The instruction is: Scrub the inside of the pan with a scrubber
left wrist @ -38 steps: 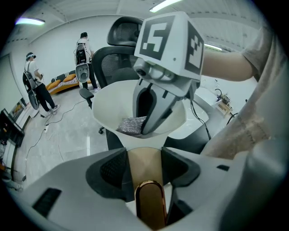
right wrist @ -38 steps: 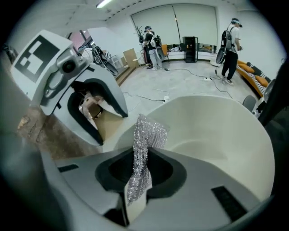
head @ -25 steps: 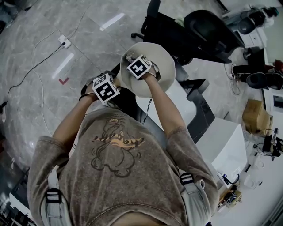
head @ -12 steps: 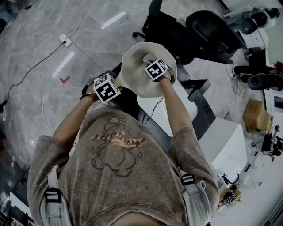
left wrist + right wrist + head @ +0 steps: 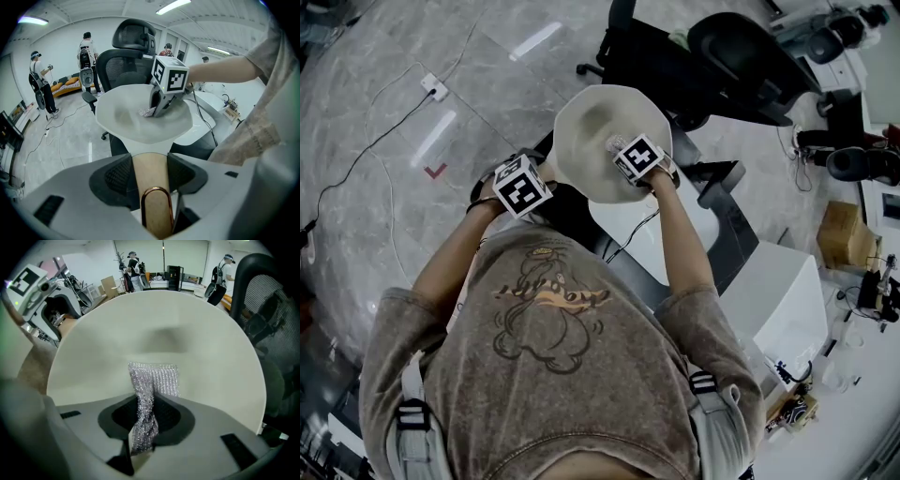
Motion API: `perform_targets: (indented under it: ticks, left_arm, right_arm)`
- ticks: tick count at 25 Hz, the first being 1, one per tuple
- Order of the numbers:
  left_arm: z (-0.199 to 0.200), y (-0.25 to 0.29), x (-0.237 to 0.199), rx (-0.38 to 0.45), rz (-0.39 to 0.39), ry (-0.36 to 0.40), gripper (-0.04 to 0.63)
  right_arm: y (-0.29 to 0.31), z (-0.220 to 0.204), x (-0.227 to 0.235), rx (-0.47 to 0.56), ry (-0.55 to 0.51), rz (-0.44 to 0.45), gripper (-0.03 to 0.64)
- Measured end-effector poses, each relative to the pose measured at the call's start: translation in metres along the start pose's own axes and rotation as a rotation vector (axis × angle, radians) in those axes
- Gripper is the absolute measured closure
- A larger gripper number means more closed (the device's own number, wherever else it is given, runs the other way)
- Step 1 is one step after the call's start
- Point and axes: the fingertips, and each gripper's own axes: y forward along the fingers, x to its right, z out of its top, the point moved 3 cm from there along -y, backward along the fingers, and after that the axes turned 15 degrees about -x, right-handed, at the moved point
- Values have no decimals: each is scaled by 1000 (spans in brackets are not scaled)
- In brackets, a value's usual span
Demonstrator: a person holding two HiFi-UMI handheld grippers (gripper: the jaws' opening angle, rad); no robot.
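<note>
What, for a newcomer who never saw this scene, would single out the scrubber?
Find the big cream pan, its wooden handle clamped in the left gripper. The right gripper reaches down into it, and the scrubber is the small pad pinched in its jaws against the pan's inside. It alone is silvery, glittering mesh; everything around is smooth and plain.

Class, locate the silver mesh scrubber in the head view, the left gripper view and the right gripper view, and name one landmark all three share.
Head view: scrubber upper centre, inside the pan.
Left gripper view: scrubber just above centre, under the right gripper.
Right gripper view: scrubber lower centre, pinched between the jaws.
Shared landmark: the pale pan.
</note>
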Motion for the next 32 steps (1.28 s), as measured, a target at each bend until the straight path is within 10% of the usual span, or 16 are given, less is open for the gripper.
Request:
perform_targets:
  ticks: [25, 32]
  left_arm:
    - [2, -1, 1, -13, 23, 7, 337]
    - [21, -41, -11, 189, 90, -86, 417]
  right_arm:
    - [-14, 45, -69, 209, 4, 240, 522]
    - [-52, 26, -39, 394, 188, 200, 529]
